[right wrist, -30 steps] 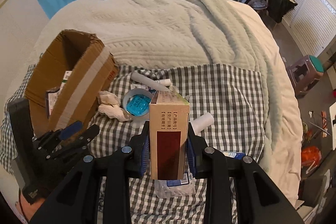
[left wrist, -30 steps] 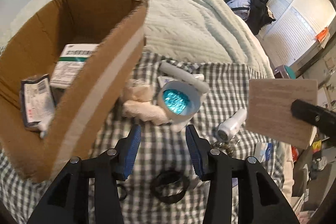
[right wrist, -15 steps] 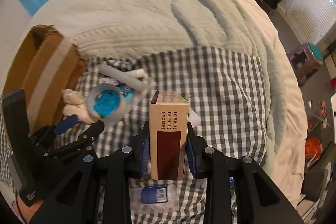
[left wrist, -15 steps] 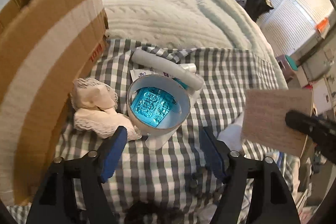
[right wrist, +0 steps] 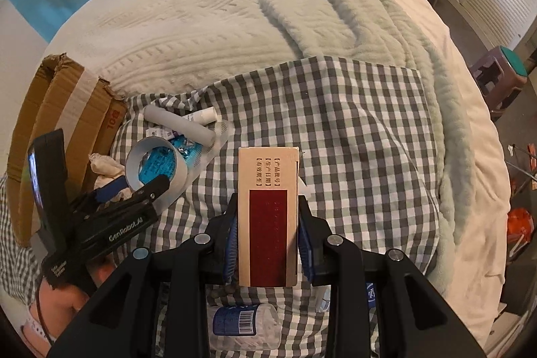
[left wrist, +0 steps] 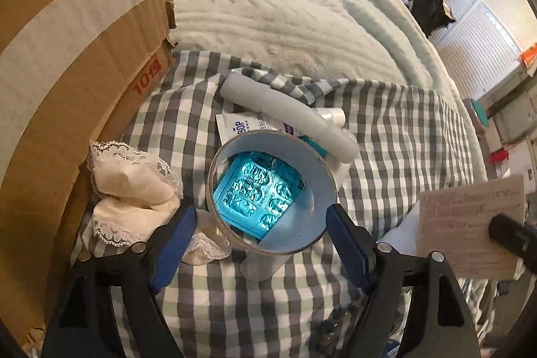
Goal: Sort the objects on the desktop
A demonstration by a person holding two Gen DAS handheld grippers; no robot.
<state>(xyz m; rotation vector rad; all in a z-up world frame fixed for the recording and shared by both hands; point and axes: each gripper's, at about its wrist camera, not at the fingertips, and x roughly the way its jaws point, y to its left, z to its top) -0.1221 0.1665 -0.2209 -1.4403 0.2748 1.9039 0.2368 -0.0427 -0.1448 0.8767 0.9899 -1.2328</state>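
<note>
We bring the left gripper [left wrist: 260,220] over the tape roll [left wrist: 272,192] just beside the cardboard box [left wrist: 67,56], jaws opening, straddling it untouched; the right gripper [right wrist: 267,235] pinches the medicine carton [right wrist: 267,213]; next, close squarely on the roll.

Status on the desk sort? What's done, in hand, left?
Done: nothing visibly sorted now; the cardboard box shows only its outside. In hand: right gripper clamps a tan carton; left gripper has its jaws opening around the tape roll, not yet gripping. Left: grey tube, lace cloth, blister pack, bottle.
</note>
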